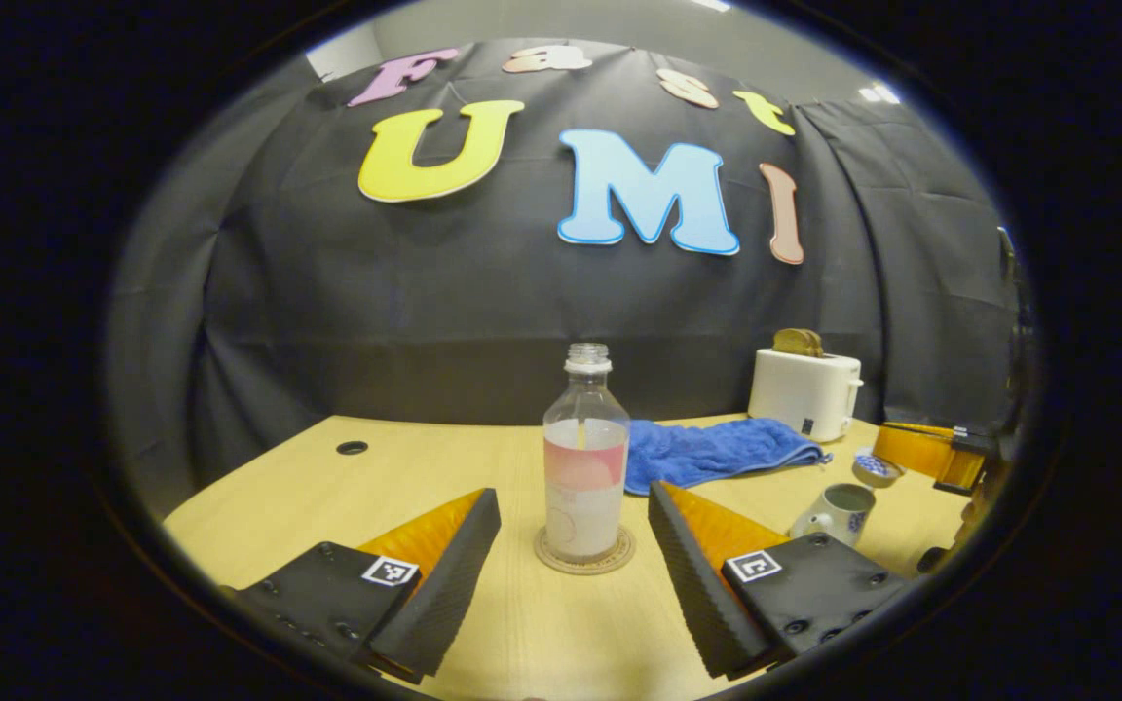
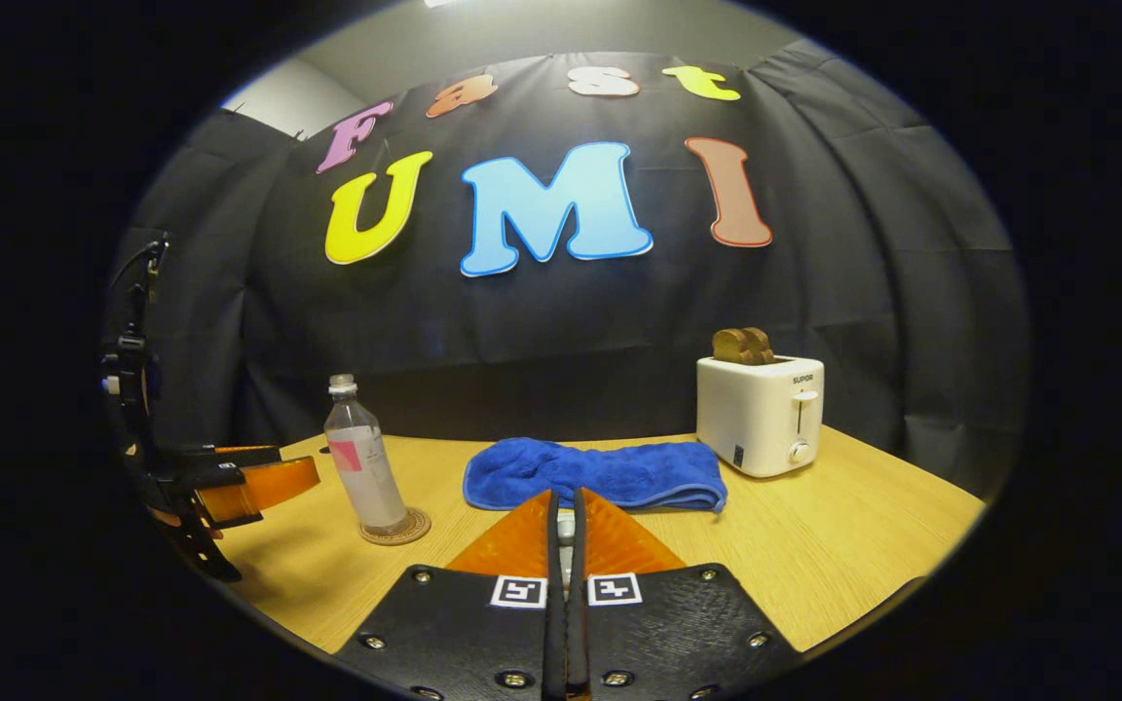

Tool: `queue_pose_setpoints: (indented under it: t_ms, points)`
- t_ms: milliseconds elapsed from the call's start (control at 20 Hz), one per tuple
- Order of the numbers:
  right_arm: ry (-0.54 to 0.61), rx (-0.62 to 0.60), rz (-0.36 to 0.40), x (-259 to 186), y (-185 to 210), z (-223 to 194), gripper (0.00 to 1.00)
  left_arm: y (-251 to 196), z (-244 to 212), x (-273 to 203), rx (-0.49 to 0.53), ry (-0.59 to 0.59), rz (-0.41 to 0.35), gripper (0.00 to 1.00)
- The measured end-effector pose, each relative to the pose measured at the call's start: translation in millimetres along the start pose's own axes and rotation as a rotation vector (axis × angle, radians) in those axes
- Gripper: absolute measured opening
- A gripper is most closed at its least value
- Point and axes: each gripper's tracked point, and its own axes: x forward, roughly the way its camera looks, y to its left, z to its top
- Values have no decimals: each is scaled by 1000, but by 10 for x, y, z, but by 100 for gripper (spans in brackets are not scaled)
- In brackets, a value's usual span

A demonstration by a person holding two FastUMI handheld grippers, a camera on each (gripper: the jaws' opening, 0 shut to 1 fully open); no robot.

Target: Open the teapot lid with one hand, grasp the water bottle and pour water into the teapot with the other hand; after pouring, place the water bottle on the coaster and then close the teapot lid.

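Left gripper view looks along the left hand-held gripper (image 1: pixel 573 545), its two ribbed wedge fingers spread wide and holding nothing — the clear plastic water bottle (image 1: pixel 585 458) stands upright between and beyond them on a round woven coaster (image 1: pixel 584 560), uncapped, partly filled. To the right on the pale wood-grain tabletop (image 1: pixel 405 477) sits a small ceramic teapot (image 1: pixel 836 512) with its mouth uncovered, and just beyond it the lid (image 1: pixel 877 469) is nipped at the tip of the right hand-held gripper (image 1: pixel 897 467). A rumpled blue terry towel (image 1: pixel 717 450) lies behind, then a boxy white toaster (image 1: pixel 804 391) with toast in its slot.

In the right gripper view, the right hand-held gripper's fingers (image 2: pixel 522 535) are pressed nearly together — a small pale piece sits in the slit, what it is I cannot tell.
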Motion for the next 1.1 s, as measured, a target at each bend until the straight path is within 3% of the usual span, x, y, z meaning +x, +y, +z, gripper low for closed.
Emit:
queue_pose_setpoints:
  t_ms: [150, 700, 800, 850, 900, 1100]
  points:
    - [32, -18, -4, 63, 21, -101, 1, -5, 37, -92, 41, -21, 1, 100]
    - [91, -17, -18, 154, 4, -351, 2, -90, -60, -274, -14, -35, -2, 100]
    - [76, -2, -7, 97, 33, -294, 12, -118, -93, -347, -11, -37, 2, 100]
    - [62, 3, -20, 32, 30, -234, 37, -122, -110, -397, -9, -42, 8, 100]
    - [44, 2, -23, 4, 39, -210, 43, -130, -104, -445, -6, -51, 14, 100]
    - [-11, -36, -16, -257, 284, -84, 44, -165, -87, -638, 25, -84, 42, 100]
